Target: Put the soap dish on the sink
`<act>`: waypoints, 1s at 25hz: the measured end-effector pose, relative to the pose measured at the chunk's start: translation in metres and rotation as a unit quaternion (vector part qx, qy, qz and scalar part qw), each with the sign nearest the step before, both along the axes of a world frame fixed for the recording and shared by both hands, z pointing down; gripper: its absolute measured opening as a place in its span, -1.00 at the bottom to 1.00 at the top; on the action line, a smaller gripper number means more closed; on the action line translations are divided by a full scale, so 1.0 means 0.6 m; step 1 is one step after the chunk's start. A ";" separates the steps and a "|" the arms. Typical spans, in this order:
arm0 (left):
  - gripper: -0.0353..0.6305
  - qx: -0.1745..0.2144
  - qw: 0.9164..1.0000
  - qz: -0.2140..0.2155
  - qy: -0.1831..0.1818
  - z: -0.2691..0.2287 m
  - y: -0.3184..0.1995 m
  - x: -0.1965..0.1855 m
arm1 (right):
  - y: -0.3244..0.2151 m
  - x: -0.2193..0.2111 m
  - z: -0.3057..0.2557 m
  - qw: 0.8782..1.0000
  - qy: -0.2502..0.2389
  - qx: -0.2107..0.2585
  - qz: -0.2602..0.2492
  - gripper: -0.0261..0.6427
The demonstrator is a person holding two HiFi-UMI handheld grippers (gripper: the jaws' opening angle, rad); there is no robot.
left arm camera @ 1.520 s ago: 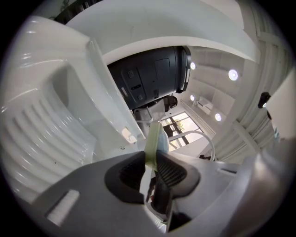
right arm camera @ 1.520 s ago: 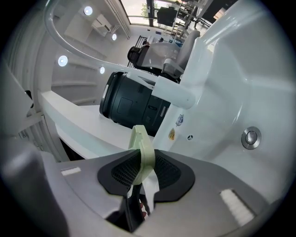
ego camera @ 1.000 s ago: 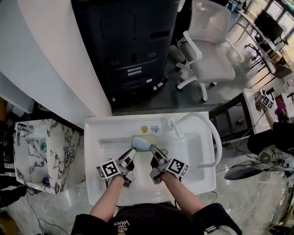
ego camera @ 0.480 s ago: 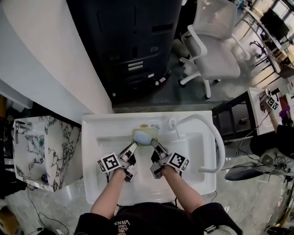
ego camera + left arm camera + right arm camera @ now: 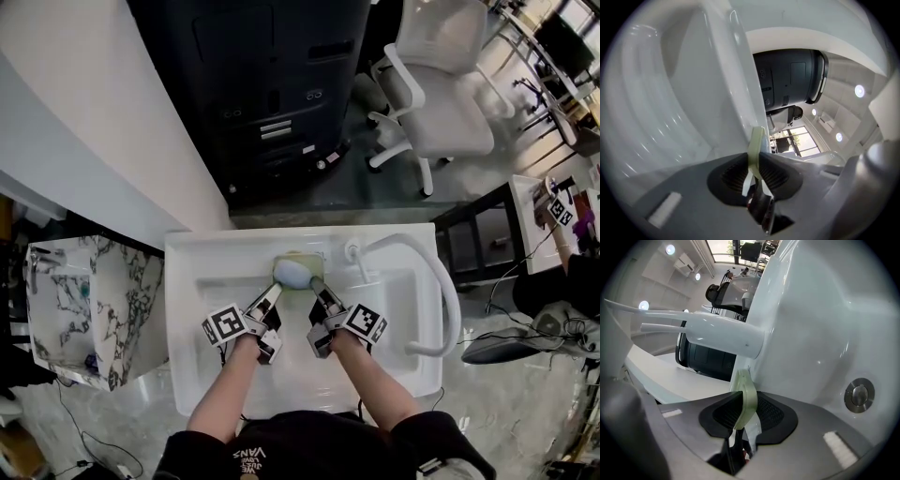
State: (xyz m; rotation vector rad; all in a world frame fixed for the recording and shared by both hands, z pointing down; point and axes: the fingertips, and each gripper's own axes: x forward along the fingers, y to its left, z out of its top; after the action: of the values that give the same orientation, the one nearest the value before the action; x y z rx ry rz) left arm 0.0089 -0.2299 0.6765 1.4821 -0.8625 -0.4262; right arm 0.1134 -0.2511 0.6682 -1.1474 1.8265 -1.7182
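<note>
**Both grippers hold the soap dish at the back of the sink**

From the head view, the pale green soap dish sits at the back edge of the white sink, just left of the base of the white faucet. The faucet's curved spout arches over the right side of the basin. A rounded pale bar of soap lies in the dish. Whether the dish rests on the ledge or hangs just above it cannot be told.

The left gripper reaches in from the lower left and the right gripper from the lower right, one on each side of the dish. In the left gripper view, the jaws are closed on the thin green rim of the dish, with the ribbed pads pressing on both faces. The right gripper view shows the same: its jaws clamp the opposite rim, with the faucet spout above and the metal drain plug in the basin to the right.

Beyond the sink stand a dark cabinet and a white office chair.
</note>
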 end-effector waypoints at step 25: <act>-0.54 -0.016 0.998 -0.061 0.018 -0.005 -0.028 0.003 | 0.022 0.010 -0.017 0.996 0.079 0.017 -0.042 -0.53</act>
State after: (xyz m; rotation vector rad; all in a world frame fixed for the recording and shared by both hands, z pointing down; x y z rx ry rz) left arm 0.0110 -0.2464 0.6733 1.3923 -0.9302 -0.5269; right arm 0.1196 -0.2380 0.6581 -1.2411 2.0170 -1.6768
